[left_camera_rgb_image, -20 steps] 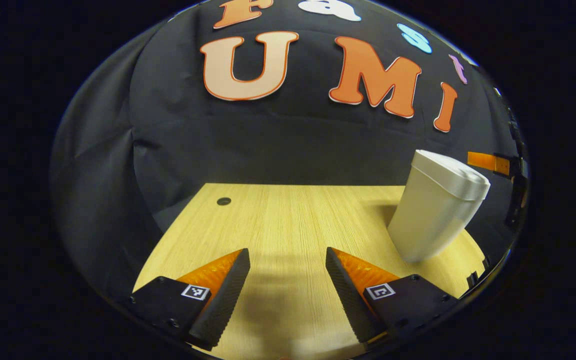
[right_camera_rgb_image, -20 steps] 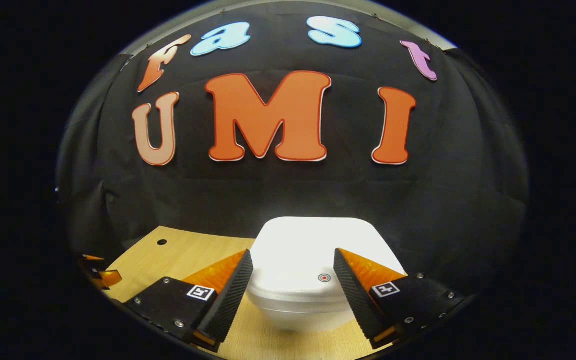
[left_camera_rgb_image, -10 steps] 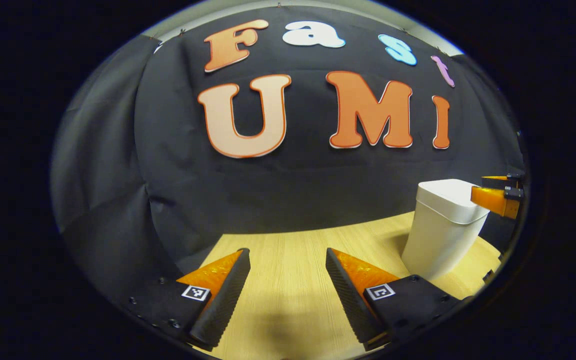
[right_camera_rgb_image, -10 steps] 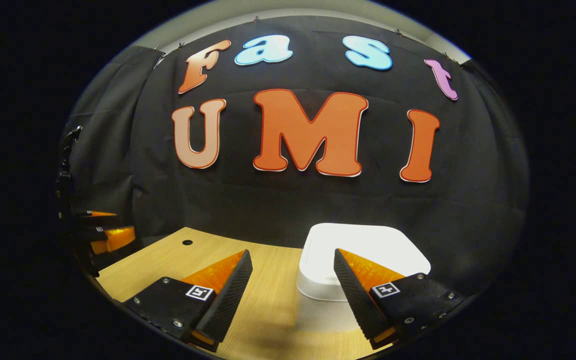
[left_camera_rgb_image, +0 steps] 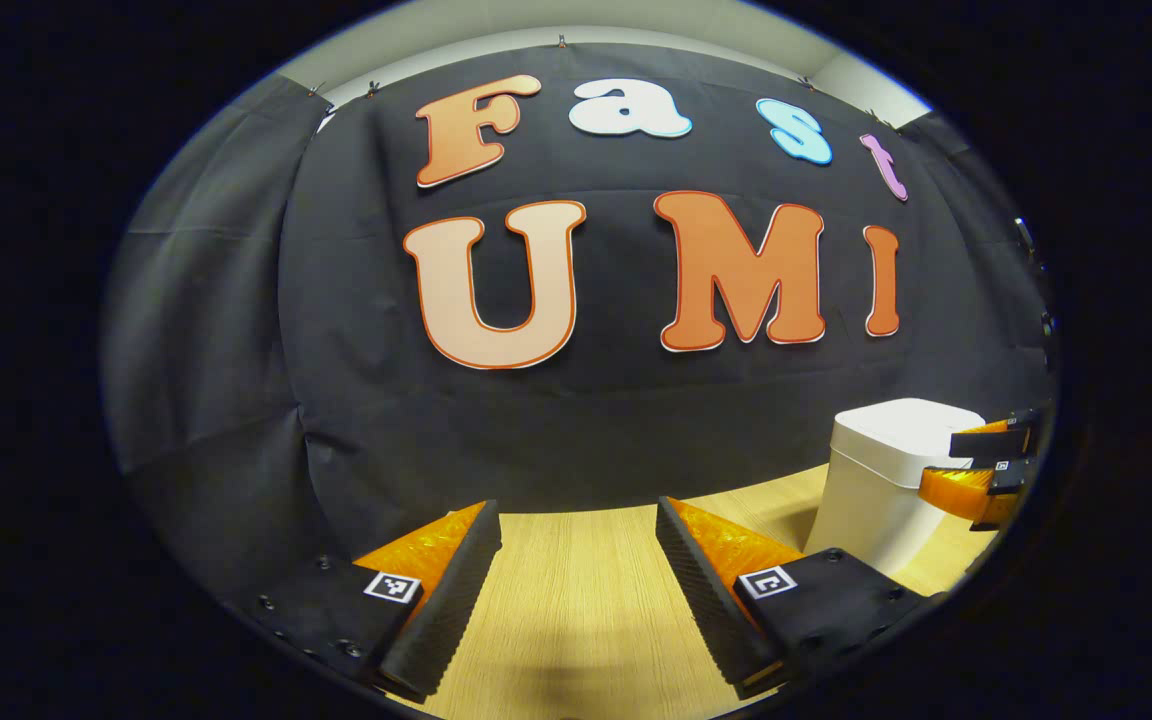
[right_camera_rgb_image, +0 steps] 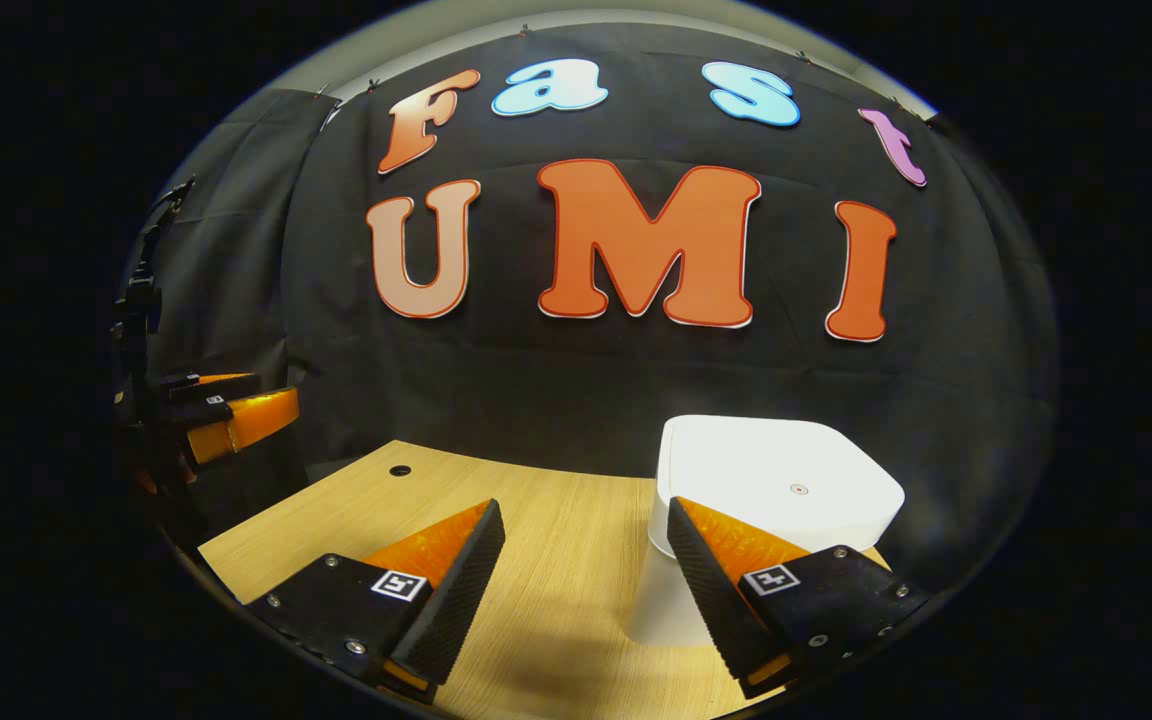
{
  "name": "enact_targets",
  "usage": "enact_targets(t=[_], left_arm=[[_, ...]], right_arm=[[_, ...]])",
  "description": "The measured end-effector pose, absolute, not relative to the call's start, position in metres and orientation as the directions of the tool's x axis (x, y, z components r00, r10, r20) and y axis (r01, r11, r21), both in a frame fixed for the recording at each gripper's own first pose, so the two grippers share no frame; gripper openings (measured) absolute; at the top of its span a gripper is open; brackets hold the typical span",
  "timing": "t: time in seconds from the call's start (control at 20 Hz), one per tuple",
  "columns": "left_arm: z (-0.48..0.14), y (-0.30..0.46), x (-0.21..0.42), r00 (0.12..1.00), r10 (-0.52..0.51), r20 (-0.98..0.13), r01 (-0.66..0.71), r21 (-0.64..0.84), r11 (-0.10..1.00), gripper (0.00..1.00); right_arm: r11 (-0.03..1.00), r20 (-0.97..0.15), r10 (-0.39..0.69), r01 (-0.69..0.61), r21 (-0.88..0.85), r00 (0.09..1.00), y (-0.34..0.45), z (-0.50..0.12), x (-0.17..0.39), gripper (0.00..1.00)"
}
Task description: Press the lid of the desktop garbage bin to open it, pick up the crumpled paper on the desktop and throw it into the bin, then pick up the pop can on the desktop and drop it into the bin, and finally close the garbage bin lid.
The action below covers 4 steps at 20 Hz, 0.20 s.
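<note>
There is one white plastic garbage bin with rounded corners (right_camera_rgb_image: 776, 480), and its flat lid (right_camera_rgb_image: 786, 475) is shut. It stands on the light wooden desk (right_camera_rgb_image: 556, 560), toward the far edge, close to the black cloth wall. One small red dot (right_camera_rgb_image: 798, 489) sits on top of the lid. One small dark round hole (right_camera_rgb_image: 400, 470) is in the desk near its far left corner.

There are two claws. In the right gripper view, the right claw (right_camera_rgb_image: 584, 560) is spread wide and holds nothing. One of its fingers (right_camera_rgb_image: 706, 580) is in front of the bin's near side. The left claw (right_camera_rgb_image: 236, 420) shows far off at the left, up over the desk's left edge.

In the left gripper view, the left claw (left_camera_rgb_image: 576, 570) is also spread wide, with bare desk (left_camera_rgb_image: 576, 600) between its fingers. The bin (left_camera_rgb_image: 886, 480) stands at the right, and the right claw (left_camera_rgb_image: 981, 470) is just in front of it.

One second ago the right claw was right over the lid. Now it has pulled back and moved to the left, so the bin sits off to its right. The left claw has tipped up, so less of the desk shows. Both claws stay spread.
</note>
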<state>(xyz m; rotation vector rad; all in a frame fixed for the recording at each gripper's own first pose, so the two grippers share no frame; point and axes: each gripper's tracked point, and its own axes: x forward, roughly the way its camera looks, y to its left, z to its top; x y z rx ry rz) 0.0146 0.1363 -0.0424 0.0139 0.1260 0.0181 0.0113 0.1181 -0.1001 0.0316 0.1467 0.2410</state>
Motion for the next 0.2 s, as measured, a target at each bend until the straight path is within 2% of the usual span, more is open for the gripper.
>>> enact_targets(t=[0.2], left_arm=[[-0.041, 0.141, 0.014, 0.993, 0.02, -0.113, -0.02, 0.003, 1.0, 0.99]], right_arm=[[0.969, -0.146, 0.247, -0.243, 0.047, 0.958, 0.1269, -0.1007, 0.0131, 0.99]])
